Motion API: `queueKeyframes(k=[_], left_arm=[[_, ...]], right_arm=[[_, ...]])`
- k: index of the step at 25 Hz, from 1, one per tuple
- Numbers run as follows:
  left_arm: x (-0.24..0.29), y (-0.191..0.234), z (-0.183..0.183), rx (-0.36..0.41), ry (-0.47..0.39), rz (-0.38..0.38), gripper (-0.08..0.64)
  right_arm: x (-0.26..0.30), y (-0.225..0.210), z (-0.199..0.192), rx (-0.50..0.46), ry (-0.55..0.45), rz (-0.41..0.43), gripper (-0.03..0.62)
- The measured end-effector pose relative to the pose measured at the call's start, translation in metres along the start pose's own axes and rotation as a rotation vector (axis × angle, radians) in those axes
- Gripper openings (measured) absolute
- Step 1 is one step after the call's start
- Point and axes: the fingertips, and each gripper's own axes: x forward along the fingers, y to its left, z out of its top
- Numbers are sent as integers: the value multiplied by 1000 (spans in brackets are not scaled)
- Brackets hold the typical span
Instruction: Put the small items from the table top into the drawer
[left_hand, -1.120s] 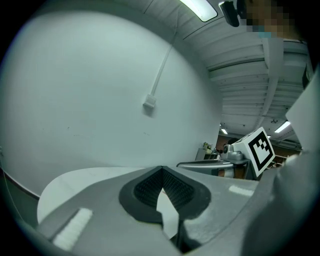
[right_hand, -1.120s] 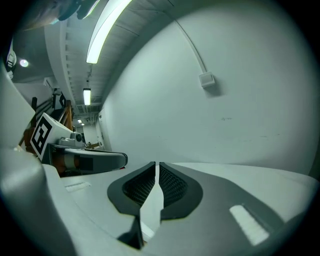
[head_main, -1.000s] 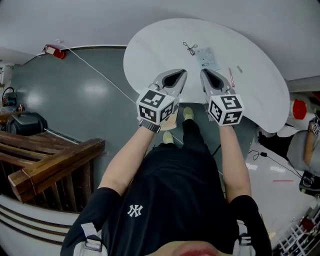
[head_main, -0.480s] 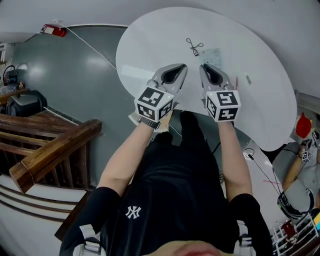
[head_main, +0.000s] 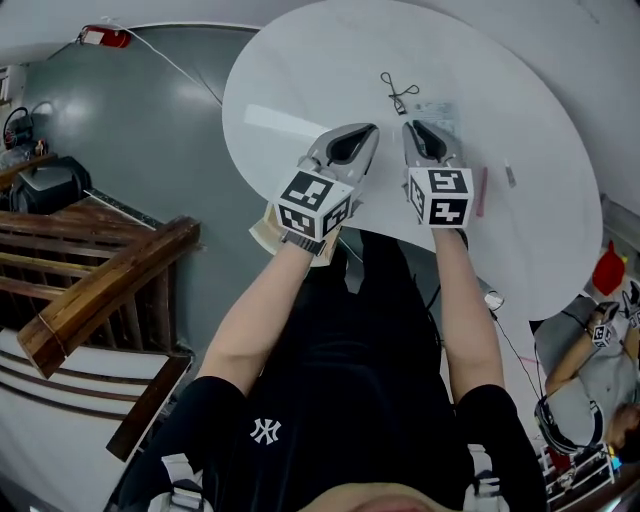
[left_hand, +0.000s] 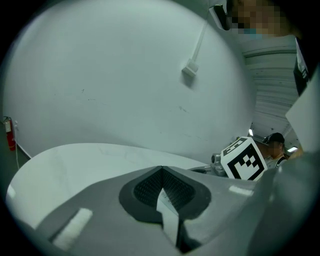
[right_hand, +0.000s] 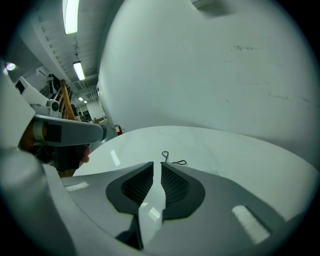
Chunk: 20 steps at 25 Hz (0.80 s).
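On the white round table (head_main: 300, 90) lie a black wire clip (head_main: 398, 92), a clear packet (head_main: 437, 112), a pink pen (head_main: 480, 190) and a small white piece (head_main: 509, 176). My left gripper (head_main: 362, 135) is shut and empty, held over the table's near part, left of the packet. My right gripper (head_main: 415, 132) sits beside it, shut to a thin slit with nothing in it, its tips just short of the packet. In the right gripper view the wire clip (right_hand: 172, 159) lies just past the gripper's tips (right_hand: 157, 165). The left gripper view shows its jaws (left_hand: 161, 170) closed over bare tabletop. No drawer is in view.
Wooden railings (head_main: 100, 290) stand at the left on the grey floor. A red extinguisher (head_main: 105, 37) and a white cable lie far left. A seated person (head_main: 590, 370) and a red object (head_main: 612, 270) are at the right, beyond the table's edge.
Both grippers have moved forward from the table's near edge to over its top, closer to the packet and clip. Both stayed shut.
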Motion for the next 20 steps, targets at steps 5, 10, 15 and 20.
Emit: queueKeyframes(k=[5,10,15,20], left_arm=[[15,10,-10,-15,11,3,0],[27,16,-20,-30,24,2,0],[33,20,-27,-39,35,-1,0],[34,22,-27,-48,38,1,0]], right_arm=[[25,-13,-13,-22,66,-23,75],[43,-19,-22,-63,102,-30,75],[55,-20,-26,-90,127,-32,78],[60,-21,-25,-119,134,-42,59]])
